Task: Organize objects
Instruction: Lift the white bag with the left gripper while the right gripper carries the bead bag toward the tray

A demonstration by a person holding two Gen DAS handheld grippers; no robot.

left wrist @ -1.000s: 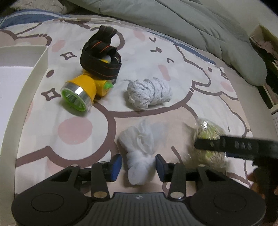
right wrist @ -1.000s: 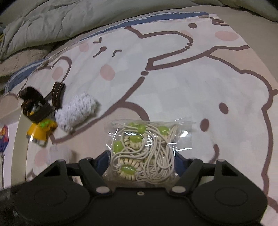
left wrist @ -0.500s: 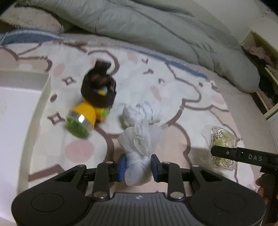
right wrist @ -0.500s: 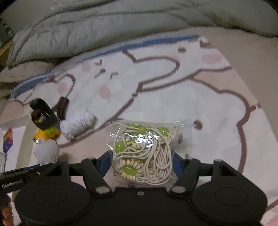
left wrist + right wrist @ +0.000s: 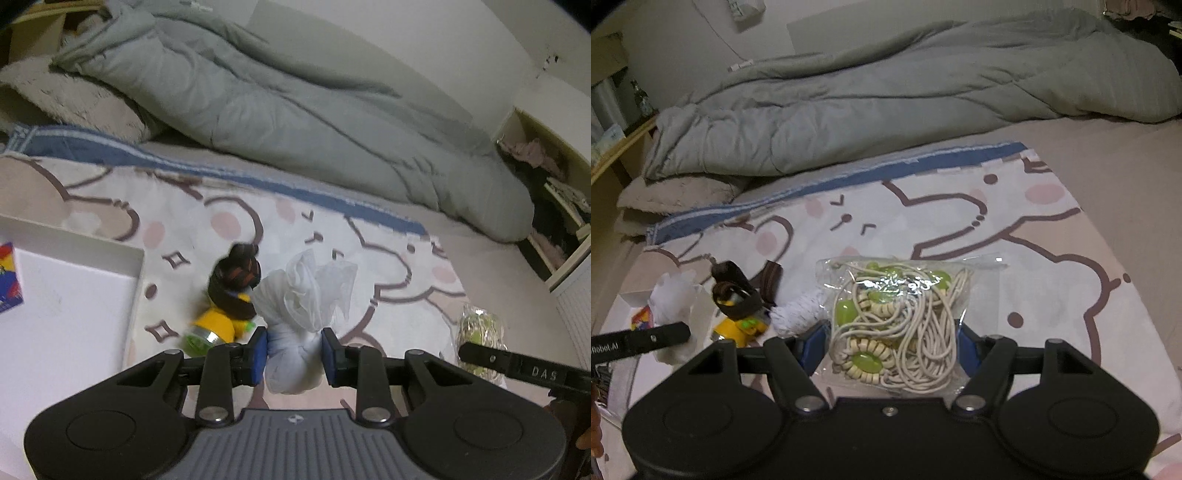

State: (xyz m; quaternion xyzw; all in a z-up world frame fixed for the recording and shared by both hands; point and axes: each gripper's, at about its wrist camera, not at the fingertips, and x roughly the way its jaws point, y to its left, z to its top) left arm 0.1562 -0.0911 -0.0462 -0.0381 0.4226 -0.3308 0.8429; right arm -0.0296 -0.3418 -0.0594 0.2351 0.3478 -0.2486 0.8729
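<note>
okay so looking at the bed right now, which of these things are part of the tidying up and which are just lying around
Part of the job:
- white plastic bag, gripped by the left hand-held gripper
- clear bag of cords, gripped by the right hand-held gripper
- yellow headlamp
- white rope bundle
- white box

Just lying about:
- grey duvet
- cartoon blanket

Dim, flat indoor light, grainy soft focus, fisheye-curved dark corners, motion blur on the yellow headlamp (image 5: 218, 321).
</note>
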